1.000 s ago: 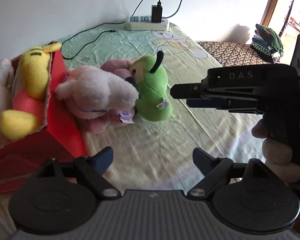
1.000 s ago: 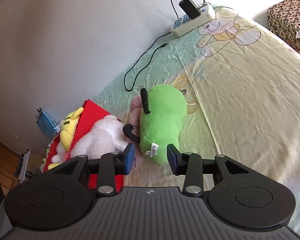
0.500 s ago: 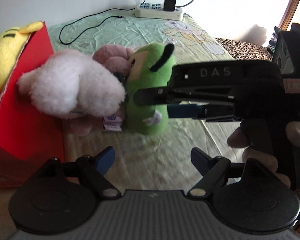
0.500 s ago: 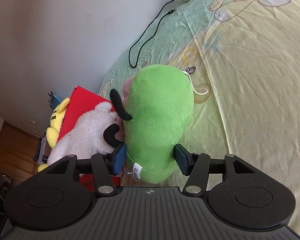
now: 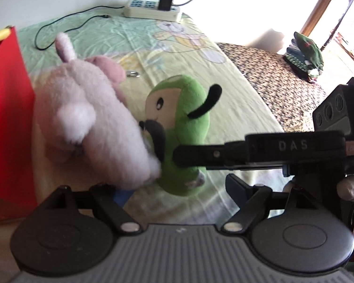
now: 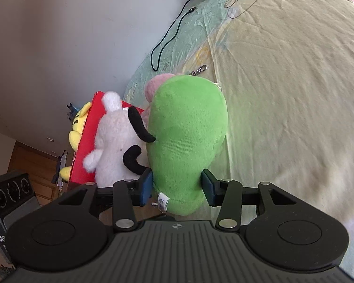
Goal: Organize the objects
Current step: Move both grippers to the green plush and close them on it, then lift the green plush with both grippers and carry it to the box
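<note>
Green plush toy with black ears upright on bed sheet, lower body clamped by right claw. Pressed against fluffy white-pink plush beside red cardboard box. Left claw spread wide, gripping nothing, near both plushes.

Bed; plush toys, power strip, cable

Right gripper clamped shut; left gripper spread wide
</note>
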`<state>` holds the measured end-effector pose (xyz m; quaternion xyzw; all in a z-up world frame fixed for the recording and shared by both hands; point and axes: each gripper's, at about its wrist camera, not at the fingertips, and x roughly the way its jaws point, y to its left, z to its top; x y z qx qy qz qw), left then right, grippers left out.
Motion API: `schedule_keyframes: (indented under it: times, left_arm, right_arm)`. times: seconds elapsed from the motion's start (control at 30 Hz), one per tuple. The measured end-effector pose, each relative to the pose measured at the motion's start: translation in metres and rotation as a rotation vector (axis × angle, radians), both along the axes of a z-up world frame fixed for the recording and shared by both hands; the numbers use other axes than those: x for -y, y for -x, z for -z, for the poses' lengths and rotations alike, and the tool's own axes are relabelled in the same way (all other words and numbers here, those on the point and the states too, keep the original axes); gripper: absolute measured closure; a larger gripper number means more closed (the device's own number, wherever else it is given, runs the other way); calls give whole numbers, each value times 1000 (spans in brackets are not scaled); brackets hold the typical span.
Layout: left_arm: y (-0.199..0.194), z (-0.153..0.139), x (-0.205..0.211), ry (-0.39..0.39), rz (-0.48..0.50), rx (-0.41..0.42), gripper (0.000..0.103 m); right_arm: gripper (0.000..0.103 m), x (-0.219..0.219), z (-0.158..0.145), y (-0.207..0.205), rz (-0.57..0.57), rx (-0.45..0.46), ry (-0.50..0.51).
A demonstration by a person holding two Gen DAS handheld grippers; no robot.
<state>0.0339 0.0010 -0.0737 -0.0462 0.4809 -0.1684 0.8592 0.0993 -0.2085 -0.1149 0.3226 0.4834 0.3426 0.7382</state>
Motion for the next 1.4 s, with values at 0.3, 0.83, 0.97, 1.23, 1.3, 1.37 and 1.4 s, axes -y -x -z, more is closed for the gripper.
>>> schedule_keyframes:
  times: [0.3, 0.83, 0.97, 1.23, 1.3, 1.37, 1.4]
  left_arm:
    - [-26, 8, 22, -18, 4, 14, 17]
    - [-7, 4, 45, 35, 68, -50, 30]
    - [13, -3, 55, 61, 134, -45, 30]
    - [46, -45, 33, 89, 227, 119, 30]
    - [51, -58, 15, 107, 226, 156, 30]
    - [56, -69, -6, 118, 214, 190, 30]
    - [59, -76, -20, 121, 204, 209, 30]
  right_arm:
    - [37, 31, -13, -8, 147, 42, -29]
    - [49, 49, -5, 10, 147, -80, -77]
    - [49, 57, -23, 35, 169, -39, -35]
    - [50, 37, -69, 67, 233, 105, -42]
    - [50, 19, -80, 72, 239, 156, -44]
    - [50, 0, -89, 76, 245, 187, -63]
    - [50, -11, -94, 79, 243, 199, -74]
